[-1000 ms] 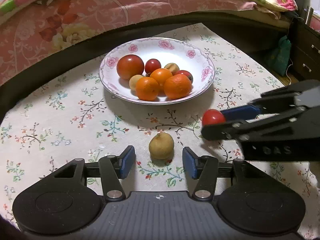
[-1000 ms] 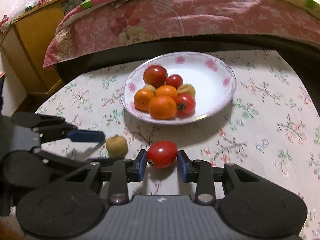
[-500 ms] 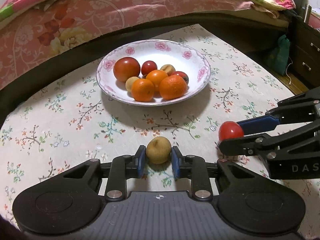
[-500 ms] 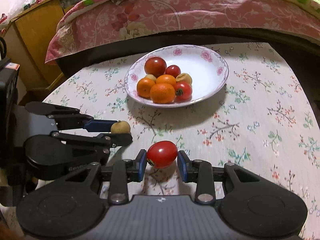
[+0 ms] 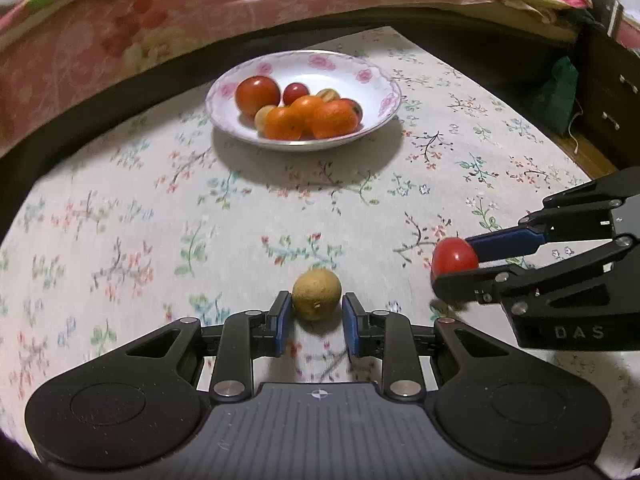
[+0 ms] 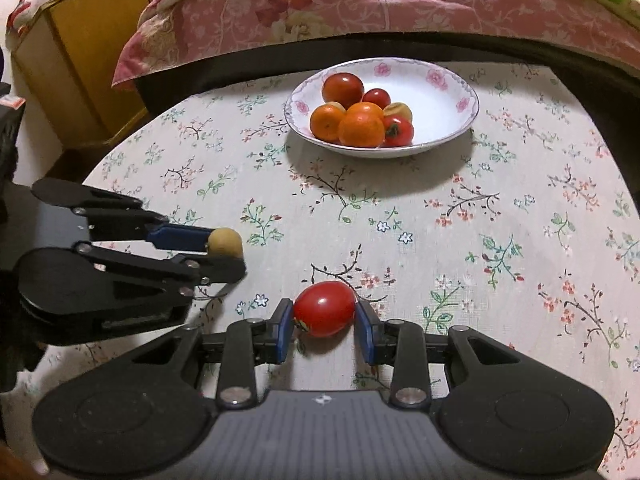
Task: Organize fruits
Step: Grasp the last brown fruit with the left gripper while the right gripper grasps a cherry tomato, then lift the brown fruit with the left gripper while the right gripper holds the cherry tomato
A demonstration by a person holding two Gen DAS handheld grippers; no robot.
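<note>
My left gripper (image 5: 316, 314) is shut on a small tan round fruit (image 5: 316, 294) and holds it above the floral tablecloth; it also shows in the right wrist view (image 6: 226, 242). My right gripper (image 6: 324, 320) is shut on a red tomato (image 6: 325, 309), seen from the side in the left wrist view (image 5: 455, 256). A white floral-rimmed plate (image 5: 372, 80) (image 6: 452, 80) at the far middle of the table holds several tomatoes, oranges and tan fruits.
The round table wears a floral cloth (image 5: 160, 208). A bed with a pink quilt (image 6: 360, 4) runs behind the table. A yellow cabinet (image 6: 80, 52) stands at the far left, dark drawers (image 5: 612, 96) at the far right.
My left gripper closed on the tan fruit and lifted it. Both grippers drew back and up from the plate, each with its fruit.
</note>
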